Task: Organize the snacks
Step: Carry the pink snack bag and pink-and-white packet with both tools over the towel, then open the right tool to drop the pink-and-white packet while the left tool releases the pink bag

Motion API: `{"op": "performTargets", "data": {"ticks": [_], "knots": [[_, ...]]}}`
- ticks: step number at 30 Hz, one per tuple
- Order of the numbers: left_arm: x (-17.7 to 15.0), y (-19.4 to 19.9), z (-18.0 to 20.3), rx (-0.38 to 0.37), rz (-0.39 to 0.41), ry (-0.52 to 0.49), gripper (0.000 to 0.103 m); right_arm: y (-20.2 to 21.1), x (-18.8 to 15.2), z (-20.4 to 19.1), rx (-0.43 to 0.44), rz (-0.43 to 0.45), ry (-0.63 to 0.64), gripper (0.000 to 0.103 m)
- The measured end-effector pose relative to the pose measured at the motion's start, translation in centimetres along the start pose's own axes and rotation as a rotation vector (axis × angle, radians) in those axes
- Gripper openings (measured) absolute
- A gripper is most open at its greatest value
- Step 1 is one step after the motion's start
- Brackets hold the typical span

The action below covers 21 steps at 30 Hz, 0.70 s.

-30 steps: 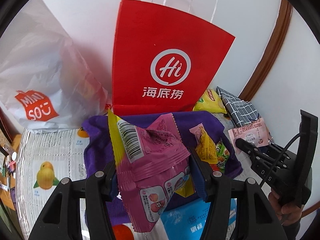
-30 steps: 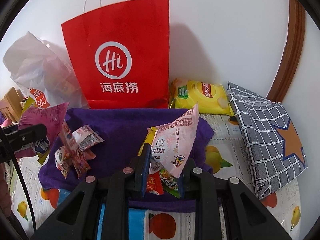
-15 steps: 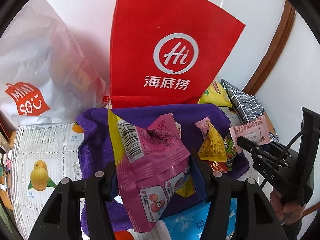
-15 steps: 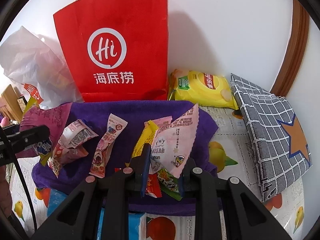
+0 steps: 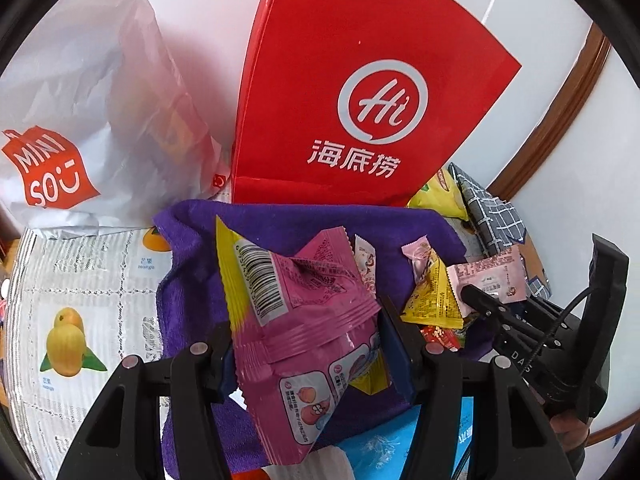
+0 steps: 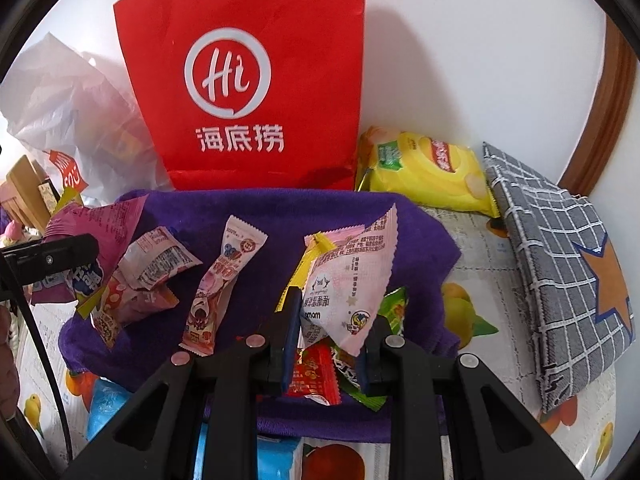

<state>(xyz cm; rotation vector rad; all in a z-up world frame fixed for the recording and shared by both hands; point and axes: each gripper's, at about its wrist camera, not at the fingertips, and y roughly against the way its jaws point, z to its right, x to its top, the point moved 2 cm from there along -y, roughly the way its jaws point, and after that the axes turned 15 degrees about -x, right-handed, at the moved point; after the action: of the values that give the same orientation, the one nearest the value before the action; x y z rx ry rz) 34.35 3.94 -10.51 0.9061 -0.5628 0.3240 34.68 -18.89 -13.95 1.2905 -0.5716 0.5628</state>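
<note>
Nearest us, the left gripper (image 5: 308,344) has its jaws about half spread and pressed against a big pink snack pouch (image 5: 296,320), barcode side up, yellow edge poking out on the left. Over on the right, the right gripper (image 6: 328,344) is squeezed tight on a pale pink triangular packet (image 6: 352,276), with a red sachet (image 6: 314,372) and a green wrapper (image 6: 360,380) bunched beneath it between the fingers.

Both hover above the purple towel (image 6: 280,216), spread on a fruit-print tablecloth (image 5: 80,280). Loose snacks lie scattered on the towel: a long pink-and-white candy stick (image 6: 222,284) in the middle, a crumpled pink-and-white wrapper (image 6: 156,260) to its left, and a small pink packet (image 6: 136,304) touching that one. From the left camera, a yellow triangular sachet (image 5: 434,300) sits just beside the right gripper's fingers.

Further back, a red paper bag (image 6: 248,80) with a white "Hi" logo stands upright at the towel's far edge, against the white wall. Left of it slumps a white plastic Miniso bag (image 5: 80,112). Right of it lies a yellow chip bag (image 6: 424,168), and beside that a grey checked cloth pouch (image 6: 560,264) bearing an orange star.
</note>
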Motion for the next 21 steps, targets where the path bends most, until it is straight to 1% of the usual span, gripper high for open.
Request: {"op": "performTargets", "data": {"ticks": [5, 11, 15, 19, 21], "knots": [[-0.2, -1.2, -0.4, 0.013, -0.024, 0.012, 0.057, -0.6, 0.0, -0.2, 0.01, -0.005, -0.002, 0.024], [-0.4, -1.8, -0.5, 0.021, -0.035, 0.013, 0.057, -0.3, 0.6, -0.4, 0.039, 0.022, 0.006, 0.024], [-0.4, -2.0, -0.6, 0.023, -0.036, 0.014, 0.057, -0.2, 1.0, -1.4, 0.07, 0.034, 0.019, 0.024], [-0.4, -2.4, -0.7, 0.027, -0.044, 0.017, 0.057, -1.1, 0.5, -2.6, 0.064, 0.008, 0.055, 0.024], [-0.5, -2.4, -0.7, 0.028, -0.045, 0.015, 0.057, -1.5, 0.2, -2.7, 0.047, -0.002, 0.055, 0.024]]}}
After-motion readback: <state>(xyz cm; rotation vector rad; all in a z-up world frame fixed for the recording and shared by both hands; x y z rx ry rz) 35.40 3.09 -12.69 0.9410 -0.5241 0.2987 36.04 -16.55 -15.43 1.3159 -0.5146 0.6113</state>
